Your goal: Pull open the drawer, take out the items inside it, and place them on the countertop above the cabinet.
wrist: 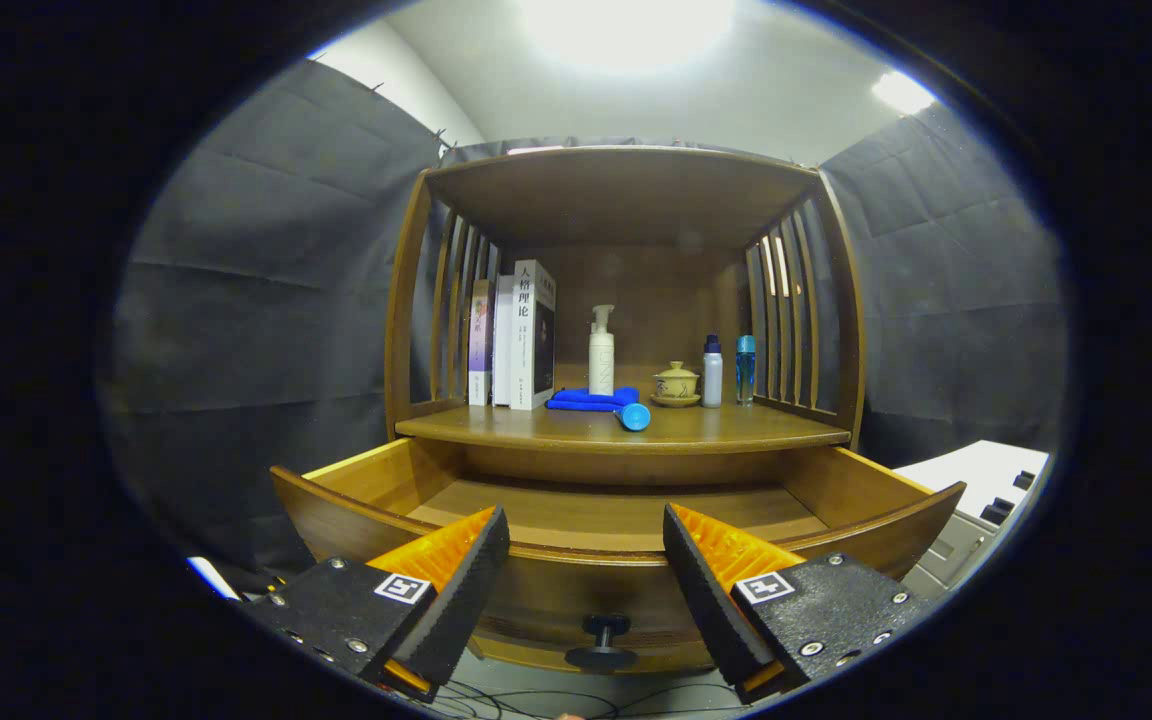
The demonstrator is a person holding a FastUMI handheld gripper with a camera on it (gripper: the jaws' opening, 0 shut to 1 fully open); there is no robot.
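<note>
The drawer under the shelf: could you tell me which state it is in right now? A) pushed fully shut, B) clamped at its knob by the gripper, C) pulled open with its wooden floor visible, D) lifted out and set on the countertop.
C: the drawer stands pulled out beneath the countertop, its bare wooden floor showing, while the gripper hangs open above the knob, touching nothing.

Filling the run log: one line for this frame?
drawer: pulled open, visible floor bare | gripper: open, before drawer front above knob | blue cloth and blue cylinder: on countertop
</note>
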